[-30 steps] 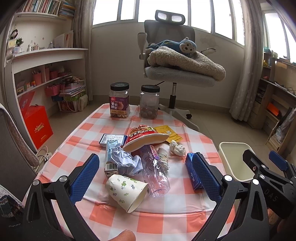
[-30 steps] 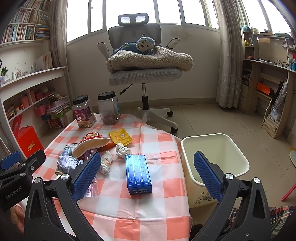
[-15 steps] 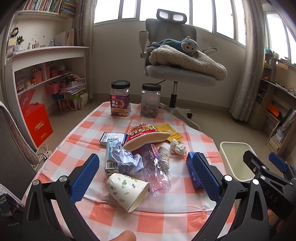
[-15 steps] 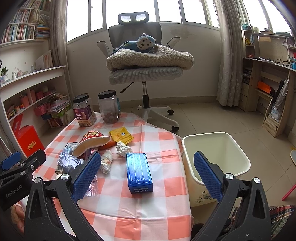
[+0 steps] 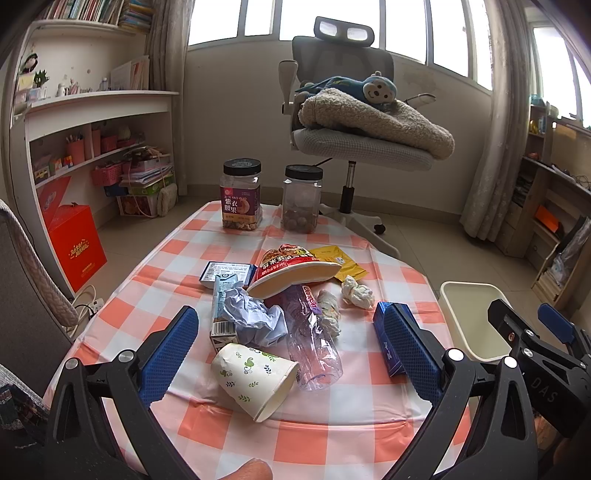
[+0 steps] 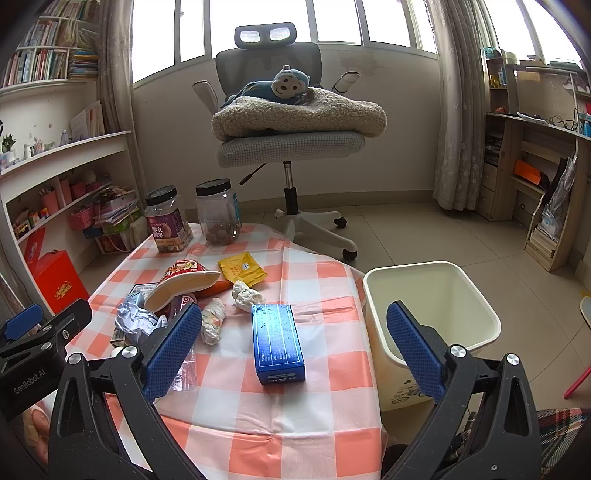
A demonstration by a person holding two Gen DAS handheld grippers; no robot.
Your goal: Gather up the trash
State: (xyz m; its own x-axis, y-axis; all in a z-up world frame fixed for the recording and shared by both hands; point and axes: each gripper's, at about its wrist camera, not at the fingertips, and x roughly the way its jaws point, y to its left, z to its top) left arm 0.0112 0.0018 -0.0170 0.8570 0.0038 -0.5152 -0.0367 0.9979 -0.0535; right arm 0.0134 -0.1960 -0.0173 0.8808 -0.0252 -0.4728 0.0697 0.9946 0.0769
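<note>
Blue box (image 6: 277, 343) lies between paper wads (image 6: 246, 296) and bin (image 6: 436, 314).

A lived-in room of a home, something like a study or sunroom, is showing here. Daylight is coming through a row of windows (image 6: 258, 22) with curtains (image 6: 458, 110) hanging at the sides. An office chair (image 6: 291, 144) is carrying a folded fleece blanket (image 6: 299, 114) and a plush monkey (image 6: 288, 83). White shelves (image 5: 92, 110) are holding books, small baskets and trinkets. A low table under a checked cloth (image 6: 325, 398) is standing on a tiled floor (image 6: 424, 236), with snack jars (image 5: 242, 194) sitting at its far end.
</note>
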